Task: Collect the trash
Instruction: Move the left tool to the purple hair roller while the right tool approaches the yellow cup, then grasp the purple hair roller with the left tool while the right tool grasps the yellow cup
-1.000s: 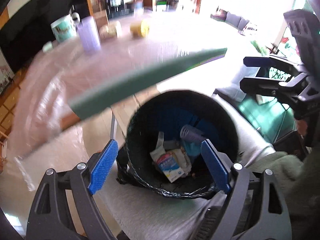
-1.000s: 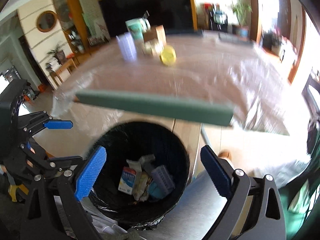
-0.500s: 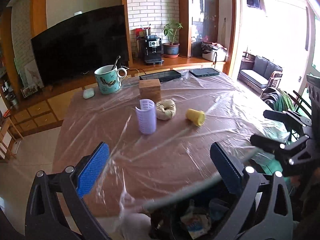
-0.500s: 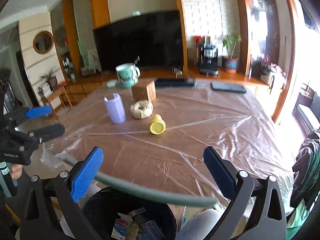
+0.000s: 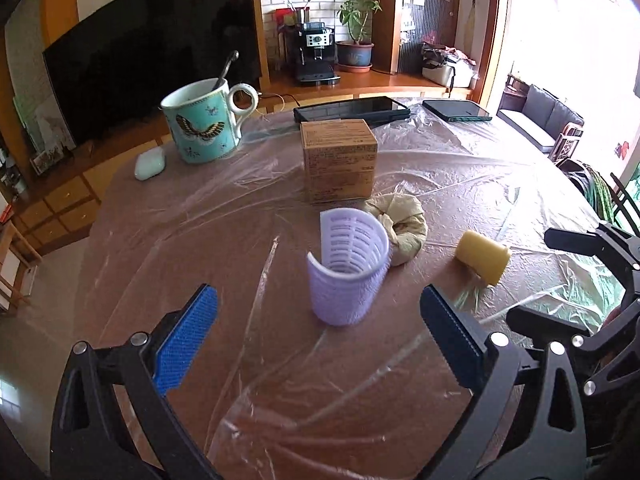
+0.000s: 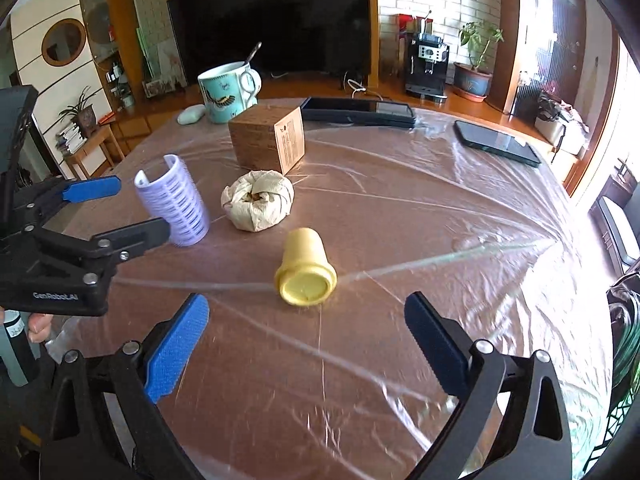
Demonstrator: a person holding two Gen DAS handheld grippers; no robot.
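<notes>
A lilac ribbed plastic sleeve [image 5: 347, 267] [image 6: 175, 202] stands upright on the plastic-covered table [image 5: 248, 240]. Behind it lies a crumpled beige paper wad [image 5: 402, 228] [image 6: 258, 201]. A small yellow cup [image 5: 482, 257] [image 6: 304, 268] lies on its side to the right. My left gripper [image 5: 318, 344] is open just short of the lilac sleeve, nothing between its fingers. My right gripper [image 6: 306, 350] hovers just short of the yellow cup; its jaws are closing, wide apart, with nothing between them. The left gripper [image 6: 112, 210] also shows in the right wrist view, its fingers around the sleeve's sides.
A brown cardboard box [image 5: 339, 160] stands behind the wad. A butterfly mug [image 5: 204, 126] with a spoon, a pale case [image 5: 150, 164], and two dark tablets [image 5: 352, 109] [image 5: 456, 111] lie at the far edge. A sideboard with a TV stands beyond.
Both grippers have swung up from over the black bin to above the table. The bin has dropped out of view. The lilac sleeve and yellow cup are much closer.
</notes>
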